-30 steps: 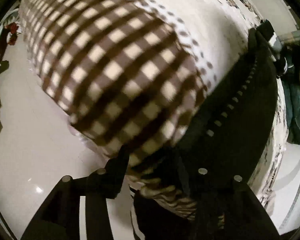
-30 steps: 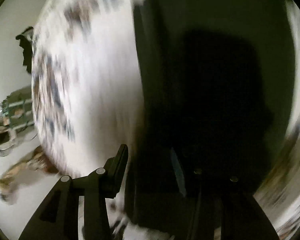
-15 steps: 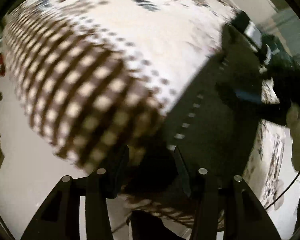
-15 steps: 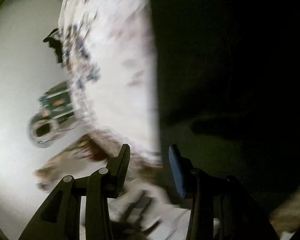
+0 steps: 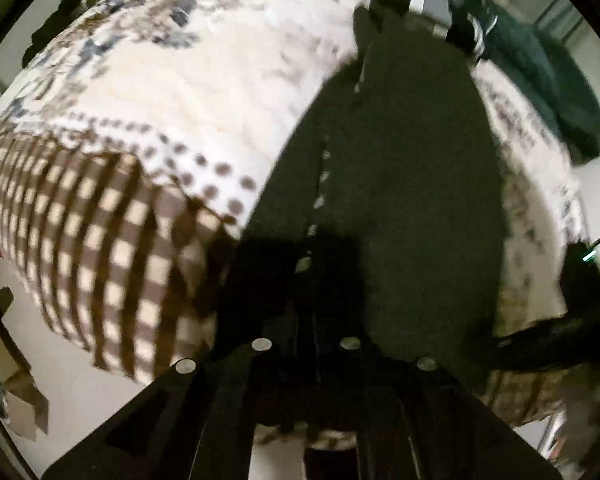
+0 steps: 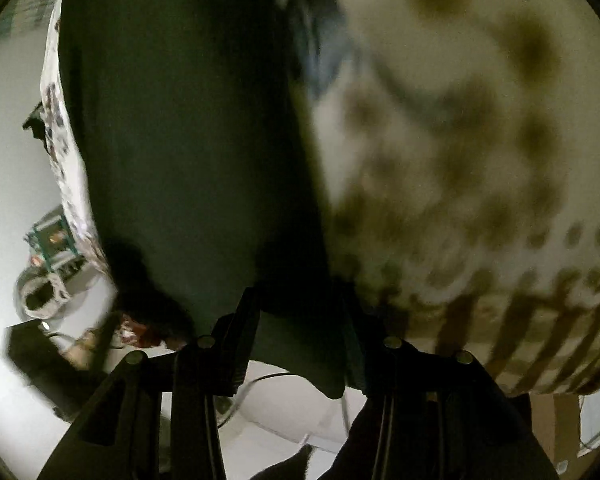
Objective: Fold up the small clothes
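A dark garment (image 5: 400, 184) with a line of small white marks lies lengthwise on a patterned white and brown-check cloth (image 5: 172, 120) that covers a table. My left gripper (image 5: 306, 320) is shut on the garment's near end. In the right wrist view the same dark garment (image 6: 180, 140) fills the left half, and my right gripper (image 6: 296, 336) has its fingers apart around the garment's near edge, which hangs over the table edge between them.
A dark green garment (image 5: 540, 80) lies at the far right of the table. My other gripper (image 5: 560, 328) shows at the right edge. On the pale floor are a round basket (image 6: 40, 296), a green box (image 6: 50, 240) and cardboard (image 5: 16, 392).
My left gripper has closed on the garment's near end. My right gripper has swung round to the garment's edge at the table side, and the garment lies stretched out longer.
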`<state>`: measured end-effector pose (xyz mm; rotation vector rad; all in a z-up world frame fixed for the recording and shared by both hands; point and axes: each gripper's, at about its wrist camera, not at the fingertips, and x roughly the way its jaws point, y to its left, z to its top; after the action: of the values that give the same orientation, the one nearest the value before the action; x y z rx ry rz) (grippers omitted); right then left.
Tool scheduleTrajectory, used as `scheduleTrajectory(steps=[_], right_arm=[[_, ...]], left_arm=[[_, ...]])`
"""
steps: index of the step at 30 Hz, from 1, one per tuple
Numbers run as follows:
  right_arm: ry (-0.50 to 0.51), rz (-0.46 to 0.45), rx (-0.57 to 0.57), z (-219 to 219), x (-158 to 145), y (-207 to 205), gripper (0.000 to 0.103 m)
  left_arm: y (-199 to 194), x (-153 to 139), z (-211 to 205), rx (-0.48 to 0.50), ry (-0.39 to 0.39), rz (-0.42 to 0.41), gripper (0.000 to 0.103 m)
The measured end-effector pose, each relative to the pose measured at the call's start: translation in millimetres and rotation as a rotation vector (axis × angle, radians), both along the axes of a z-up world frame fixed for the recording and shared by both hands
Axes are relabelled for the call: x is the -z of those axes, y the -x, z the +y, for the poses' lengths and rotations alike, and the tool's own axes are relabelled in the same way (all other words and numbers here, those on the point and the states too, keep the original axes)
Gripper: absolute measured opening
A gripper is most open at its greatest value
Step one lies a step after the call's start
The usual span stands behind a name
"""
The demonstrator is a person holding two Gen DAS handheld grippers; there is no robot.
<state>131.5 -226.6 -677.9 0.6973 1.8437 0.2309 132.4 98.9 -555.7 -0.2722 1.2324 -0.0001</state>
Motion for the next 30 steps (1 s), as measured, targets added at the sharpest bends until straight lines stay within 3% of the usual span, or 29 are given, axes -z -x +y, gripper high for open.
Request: scheduleTrajectory(steps=[5,10,12,15,17,18,19,25,30], right_arm=[[0.023,-0.015,-0.018,26.5,7.0,14.3,0.043],[0.066,-0.006,-0.064,45.1,6.5,15.6,0.043],[0.076,0.005,-0.077,54.1,7.0,14.4,0.043],[0.066,0.023,-0.080,70.8,4.5,8.2,0.043],[0.060,0.035,-0.076,49.2,3.9,-1.0,0.044],[0.050,0.044,-0.071,46.2,7.0,3.2,0.049],[0.031,0.058,-0.060,43.7,9.8,4.7,0.052],[-0.036,0.111,0.048,30.8,33.8,18.7,0.058],[-0.045,0.093,0.077,32.8,31.8,15.5,0.055]], left_arm=[[8.8,-12.1,18.2,0.009,-0.009,-0.008,0.003],[-3.2,21.8,27.7,0.023,-0.005,0.060,0.003],[-7.8,40.3,32.8,0.028,0.041,0.124,0.007],[-7.9,39.3,48.4,-0.011,0.174,0.156,0.013],[-7.1,36.5,58.8,-0.022,0.231,0.167,0.032],[-6.3,36.0,63.3,-0.023,0.249,0.166,0.052],[-5.0,36.9,69.5,-0.028,0.259,0.164,0.066],[-14.3,65.4,62.7,0.047,0.346,0.235,0.068],[-20.4,61.2,32.8,0.129,0.314,0.254,0.066]])
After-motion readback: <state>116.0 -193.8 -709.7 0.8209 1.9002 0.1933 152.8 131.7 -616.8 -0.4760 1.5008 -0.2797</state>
